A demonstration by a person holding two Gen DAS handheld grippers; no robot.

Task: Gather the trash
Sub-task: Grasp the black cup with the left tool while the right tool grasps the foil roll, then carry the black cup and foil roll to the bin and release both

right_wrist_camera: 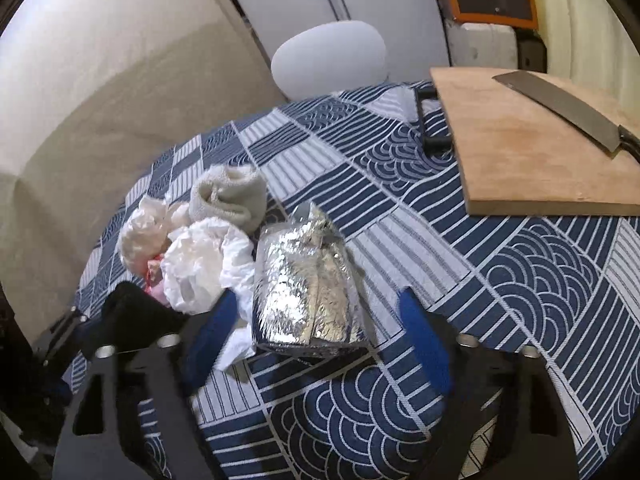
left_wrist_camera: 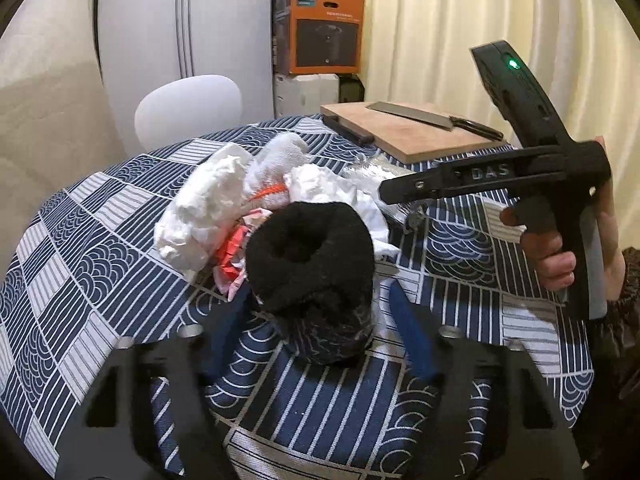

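The trash sits in one heap on the patterned tablecloth (right_wrist_camera: 400, 208), toward its left side. A black sock (left_wrist_camera: 312, 264) lies at the near edge of the heap, between the spread fingers of the left gripper (left_wrist_camera: 320, 328); the jaws stand apart and I judge they touch nothing yet. A foil pouch (right_wrist_camera: 304, 292) lies at the right of the heap, between the fingers of the right gripper (right_wrist_camera: 316, 340), also apart and not yet clamped.

Risks, as I judge them: the foil pouch is slick and crinkled, so a shallow pinch could let it slide out or crush it flat. A white plastic bag (right_wrist_camera: 200, 268) lies touching the pouch and partly under the right gripper's left finger, so closing there could drag the bag along. The sock is soft and bulky; a grip near its top may only pinch fabric and let it flop. The two grippers work close together and could knock each other. The cleaver (right_wrist_camera: 568, 112) on the cutting board (right_wrist_camera: 520, 160) lies well apart from the heap.

Counted: one black sock, one pale sock (right_wrist_camera: 228, 196), one foil pouch, one crumpled tissue wad (left_wrist_camera: 200, 216), at least one white plastic bag, one red-and-pink wrapper (left_wrist_camera: 234, 252), one cutting board, one cleaver, one white chair (left_wrist_camera: 188, 108), one orange box (left_wrist_camera: 320, 28).
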